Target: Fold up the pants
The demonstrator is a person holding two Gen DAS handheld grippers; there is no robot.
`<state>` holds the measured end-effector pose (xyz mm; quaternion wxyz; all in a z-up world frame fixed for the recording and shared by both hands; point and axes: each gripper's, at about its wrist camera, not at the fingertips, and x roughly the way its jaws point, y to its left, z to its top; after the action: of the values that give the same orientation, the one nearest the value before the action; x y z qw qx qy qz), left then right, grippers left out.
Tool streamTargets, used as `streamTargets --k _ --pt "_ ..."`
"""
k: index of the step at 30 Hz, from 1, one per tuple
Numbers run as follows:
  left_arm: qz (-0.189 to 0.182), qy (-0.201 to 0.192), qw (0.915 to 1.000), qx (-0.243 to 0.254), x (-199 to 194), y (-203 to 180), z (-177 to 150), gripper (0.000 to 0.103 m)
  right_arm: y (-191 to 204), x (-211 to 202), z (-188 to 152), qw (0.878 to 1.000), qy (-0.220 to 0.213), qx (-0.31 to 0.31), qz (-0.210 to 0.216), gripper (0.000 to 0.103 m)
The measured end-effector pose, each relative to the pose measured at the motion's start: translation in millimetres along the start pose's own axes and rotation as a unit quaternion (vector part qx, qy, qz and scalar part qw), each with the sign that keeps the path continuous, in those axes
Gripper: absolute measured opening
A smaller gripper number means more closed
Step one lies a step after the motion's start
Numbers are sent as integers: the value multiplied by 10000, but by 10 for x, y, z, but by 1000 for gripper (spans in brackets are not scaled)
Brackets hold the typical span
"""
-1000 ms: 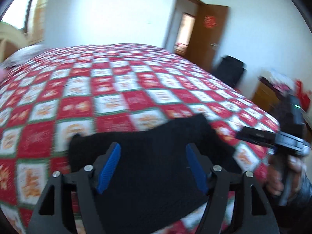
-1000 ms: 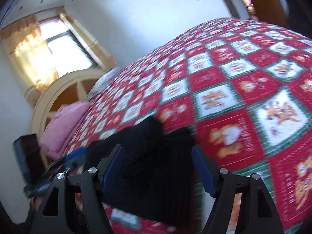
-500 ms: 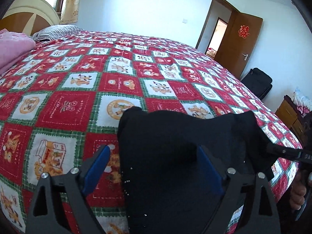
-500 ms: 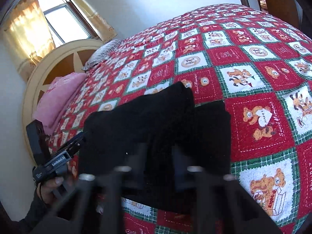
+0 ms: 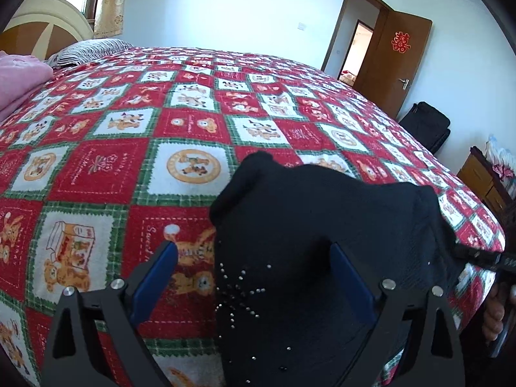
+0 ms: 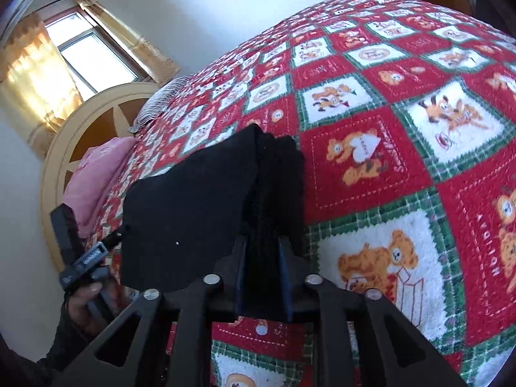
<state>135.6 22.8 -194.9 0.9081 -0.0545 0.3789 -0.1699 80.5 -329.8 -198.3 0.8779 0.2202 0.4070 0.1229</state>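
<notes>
Now black pants [image 5: 322, 242] on bed [image 5: 113, 167], left hand-held gripper [image 5: 254, 277] spread, right hand-held gripper [image 6: 262, 269] pinching pants.

Pants [image 5: 322, 242] on bed [image 5: 161, 113], near its front edge. Pillow [image 5: 90, 50] and blanket [image 5: 19, 80] at bed's far left, before headboard [image 5: 42, 22]. Door [image 5: 393, 61] behind bed, far right.

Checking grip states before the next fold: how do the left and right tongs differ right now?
The left tongs stand wide open, while the right tongs are shut on the black pants. The left's fingers straddle the pants' edge without pinching; the right's clamp a thick folded edge. Both have blue pads and hover over the red quilt.
</notes>
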Motion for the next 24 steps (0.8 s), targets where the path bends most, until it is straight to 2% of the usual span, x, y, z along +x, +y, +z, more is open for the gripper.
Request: streamTargets --k 1,2,4,6,7,10,12,15,18,20,24 --pt "-9 -12 10000 -4 -5 3 -1 97 38 -53 24 9997 -145 -84 -200 44" --pt "-7 -17 10000 -4 -6 3 -1 97 76 -101 45 9989 -284 -158 -343 44" --pt "8 -53 10000 7 -11 -10 -2 97 211 -179 104 9972 -513 -394 -368 44" --pt "16 -135 9999 32 -34 -33 1 97 426 -170 182 9951 -632 -741 -155 46" --pt "17 -179 9998 61 -50 -48 5 97 514 -144 213 9941 -641 -874 -1 50" --pt "93 -362 9991 216 -110 -87 19 99 718 75 318 9909 -488 -1109 587 57" --pt "210 -404 9986 280 -115 -85 27 103 719 311 388 9925 -258 -1059 551 57" --pt "347 -411 9982 266 -71 -23 44 103 504 503 439 9971 -221 -732 -17 57" --pt "478 -374 9981 99 -5 94 80 103 260 485 449 9987 -216 -365 269 56" --pt "472 -355 9983 18 -5 118 90 103 278 433 433 9987 -219 -417 192 56" --pt "551 -324 9977 218 -47 37 42 103 333 217 320 9984 -332 -391 220 57"
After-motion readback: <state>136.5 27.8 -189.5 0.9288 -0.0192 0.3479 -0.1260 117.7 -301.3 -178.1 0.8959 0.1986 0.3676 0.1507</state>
